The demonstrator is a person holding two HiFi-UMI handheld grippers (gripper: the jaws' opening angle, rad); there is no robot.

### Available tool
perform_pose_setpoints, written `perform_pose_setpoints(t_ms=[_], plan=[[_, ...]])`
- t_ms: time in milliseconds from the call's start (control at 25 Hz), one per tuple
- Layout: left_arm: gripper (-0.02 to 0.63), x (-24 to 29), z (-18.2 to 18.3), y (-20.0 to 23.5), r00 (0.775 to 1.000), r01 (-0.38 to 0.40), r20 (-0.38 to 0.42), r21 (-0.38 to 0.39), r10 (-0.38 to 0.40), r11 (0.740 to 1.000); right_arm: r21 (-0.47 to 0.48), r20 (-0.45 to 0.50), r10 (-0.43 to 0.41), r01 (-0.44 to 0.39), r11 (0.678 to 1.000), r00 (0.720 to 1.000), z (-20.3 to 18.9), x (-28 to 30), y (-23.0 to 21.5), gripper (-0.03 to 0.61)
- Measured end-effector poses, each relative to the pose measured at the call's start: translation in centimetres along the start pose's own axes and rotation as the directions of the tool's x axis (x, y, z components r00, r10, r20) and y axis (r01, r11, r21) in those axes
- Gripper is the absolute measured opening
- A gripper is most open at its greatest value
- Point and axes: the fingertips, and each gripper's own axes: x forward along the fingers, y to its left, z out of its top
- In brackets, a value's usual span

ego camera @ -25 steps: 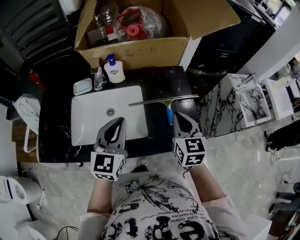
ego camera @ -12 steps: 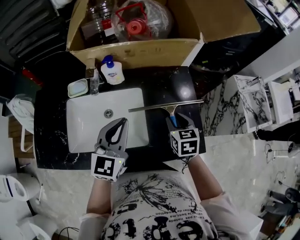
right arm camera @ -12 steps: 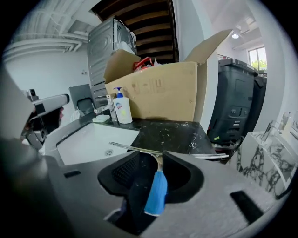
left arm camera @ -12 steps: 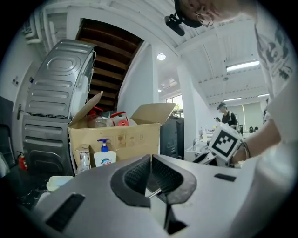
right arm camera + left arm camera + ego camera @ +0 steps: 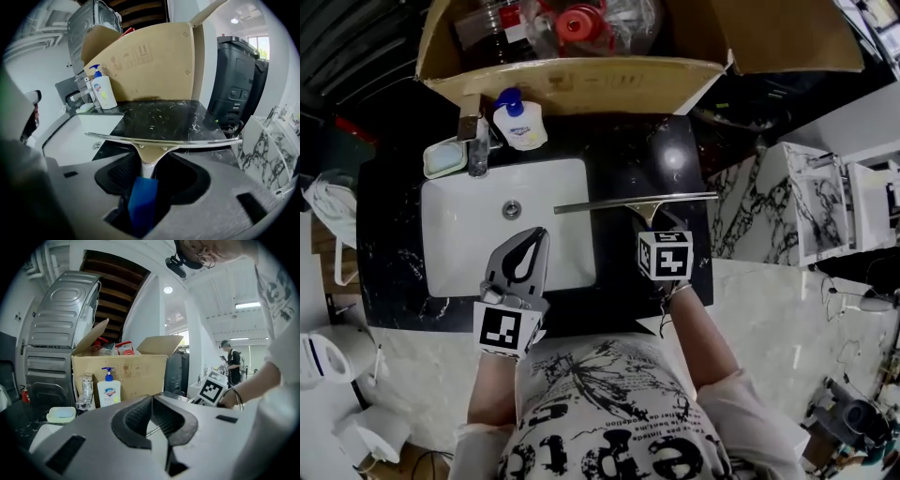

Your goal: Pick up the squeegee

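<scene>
Black counter (image 5: 619,169), box (image 5: 581,89) behind it, white sink (image 5: 469,234) set in. The squeegee (image 5: 633,202) lies flat on the counter just right of the sink. Its blade runs crosswise with the left end reaching over the sink, and the blue handle (image 5: 143,201) points back toward the person. Step looks like the final approach before the grasp; nothing lifted yet. To do it well, I'd sink a little more so the pads flank the blue handle and not the thin metal neck. The handle sits slightly toward the left pad, so centre it, then close squarely on its sides. Lift straight up so the long blade doesn't drag on the counter or catch the sink edge. Right gripper (image 5: 654,227) is tipped steeply down over the handle, marker cube facing up. Its jaws are opening, spread wide with the handle between them, and the pads aren't pressing on it, so no grip. Left gripper (image 5: 536,236) is clenched with nothing in it. It hovers over the sink's near side, nearly level, pointing at the box, and looks idle.
</scene>
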Motion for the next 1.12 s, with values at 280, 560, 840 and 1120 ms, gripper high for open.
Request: perform_pose_setpoints(t_ms=[280,560,840,1120], plan=[[0.012,0.5,-0.6,0.4,1.0,0.01,-0.025,-0.018,-0.011,1.0,-0.003,-0.037,-0.022,0.022,1.0,0.999,-0.3,0.7,-0.3,0.201],[0.012,0.4,-1.0,1.0,1.0,0.011,-0.006,0.003,-0.011,1.0,-0.009,-0.015,-0.023,0.023,1.0,1.0,-0.2,0.6,-0.1,0.165],[0.012,0.7,0.1,1.6,1.0,-0.018,-0.006,0.003,0.018,1.0,0.004,0.069,-0.043,0.043,0.999,0.997,1.2,-0.7,-0.3,0.141],[0.012,-0.2,-0.2,1.9,0.999,-0.047,0.014,-0.042,0.048,0.998,0.02,0.241,-0.033,0.029,0.999,0.97,5.3,-4.4,-0.4,0.14]])
